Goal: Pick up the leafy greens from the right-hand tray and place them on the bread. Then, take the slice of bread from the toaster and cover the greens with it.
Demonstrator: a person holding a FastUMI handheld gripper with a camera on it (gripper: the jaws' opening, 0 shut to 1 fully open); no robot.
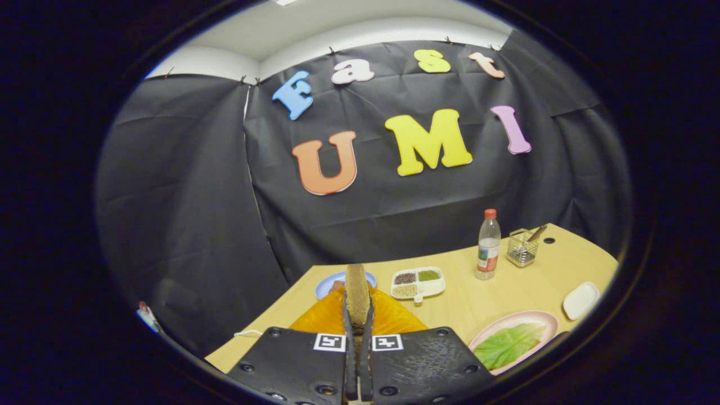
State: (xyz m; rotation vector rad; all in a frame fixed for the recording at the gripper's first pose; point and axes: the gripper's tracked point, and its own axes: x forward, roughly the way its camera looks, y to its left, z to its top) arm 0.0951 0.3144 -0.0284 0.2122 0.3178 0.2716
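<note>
Across the pale wooden table [506,292] things spread out ahead of the tongs. Largest is the orange toaster [388,318], just beyond the fingers. To its right lies a pink tray [548,322] holding the leafy greens [509,344], flat and untouched. A blue plate [329,284] peeks from behind the toaster. Farther back sit a divided white dish [419,282] of grains, a clear bottle [488,245] with a red cap, a wire basket [523,247] and a small white dish [581,300]. The gripper [358,315] is nearly closed, both fingers pressed on a slice of bread [356,292] held upright, edge-on, above the toaster.
</note>
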